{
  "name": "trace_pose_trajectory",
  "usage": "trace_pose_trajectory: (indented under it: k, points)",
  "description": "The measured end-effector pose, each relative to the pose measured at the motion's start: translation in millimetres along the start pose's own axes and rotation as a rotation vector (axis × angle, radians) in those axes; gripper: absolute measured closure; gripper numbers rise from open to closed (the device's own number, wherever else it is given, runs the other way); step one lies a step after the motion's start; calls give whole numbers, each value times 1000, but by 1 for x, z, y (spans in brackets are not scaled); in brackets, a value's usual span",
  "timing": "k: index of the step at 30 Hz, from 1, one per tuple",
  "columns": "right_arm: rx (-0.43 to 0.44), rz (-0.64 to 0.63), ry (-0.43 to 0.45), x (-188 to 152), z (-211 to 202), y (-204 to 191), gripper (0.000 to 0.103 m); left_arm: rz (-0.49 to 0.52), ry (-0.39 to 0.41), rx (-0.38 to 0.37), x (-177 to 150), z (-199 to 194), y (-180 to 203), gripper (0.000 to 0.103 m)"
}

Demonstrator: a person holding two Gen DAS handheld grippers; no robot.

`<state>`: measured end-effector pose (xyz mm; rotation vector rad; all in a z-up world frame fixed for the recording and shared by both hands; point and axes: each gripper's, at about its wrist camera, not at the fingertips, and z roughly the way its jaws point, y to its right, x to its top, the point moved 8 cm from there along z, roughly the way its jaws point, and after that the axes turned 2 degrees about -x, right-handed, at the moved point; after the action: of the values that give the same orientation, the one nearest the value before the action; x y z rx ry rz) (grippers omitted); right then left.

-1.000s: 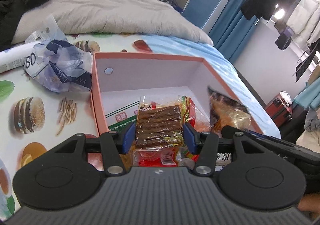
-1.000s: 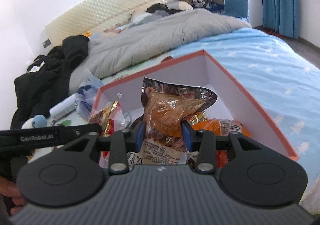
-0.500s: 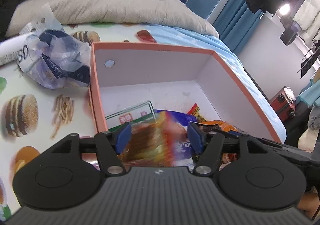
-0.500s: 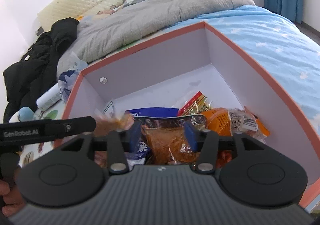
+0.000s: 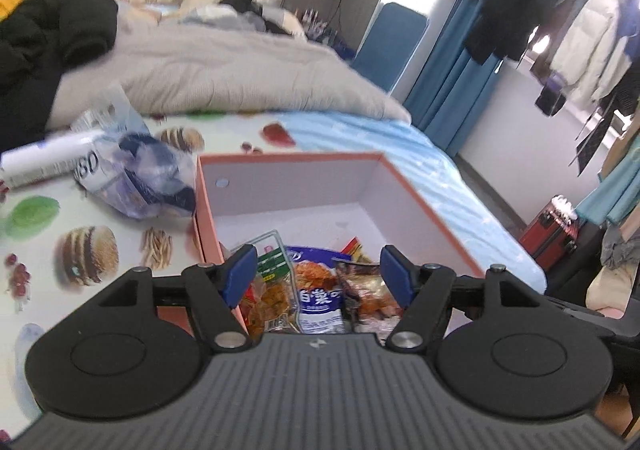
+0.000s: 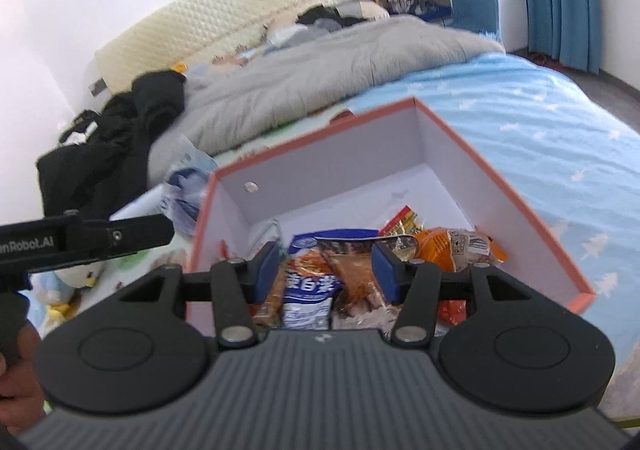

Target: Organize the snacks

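Both the left gripper (image 5: 314, 276) and right gripper (image 6: 325, 266) hung spread and empty above the snack packets (image 6: 316, 282), which lay heaped inside the orange box (image 6: 532, 218) directly below

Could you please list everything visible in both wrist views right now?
Cardboard box: one, salmon outside and white inside, open on the bed.
Snack packets: several, blue-white, orange, red and brown, piled at the box's near end.
Crumpled plastic bag: one, blue-white, left of box.
Quilt: one, grey, behind box.
Black clothing: heap, far left.
Suitcase: one, red, on the floor.
Left tongs: black, blue pads, open, empty.
Right tongs: same, open, empty.
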<state>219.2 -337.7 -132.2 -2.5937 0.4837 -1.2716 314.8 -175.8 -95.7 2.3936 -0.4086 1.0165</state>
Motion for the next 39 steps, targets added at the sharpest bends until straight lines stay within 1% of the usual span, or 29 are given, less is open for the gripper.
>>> trace_pose_trajectory:
  k: [4,9,15,18,21,24,30,36,39]
  points:
    - [10,1,55,6,-39,-10,49,16,56,-2,2,-48,17,30]
    - [22,-11,121,9,-84,-22,49,33,101,-6,-4,-101,38,30]
    - [30,-10,141,1,-123,-26,49,54,124,8,-20,-145,57,30]
    - [26,-11,146,-5,-137,-26,49,70,132,19,-30,-160,62,30]
    - [24,-22,157,-14,-150,-28,49,58,131,23,-43,-176,66,30]
    - [19,-22,157,-24,-162,-28,49,69,132,32,-55,-191,72,30]
    - [18,-20,164,-43,-184,-28,49,72,149,67,-78,-218,79,30]
    - [17,3,133,-65,-198,-27,49,87,146,111,-103,-234,88,30]
    - [9,-5,127,-72,-206,-29,49,73,135,115,-114,-236,90,30]
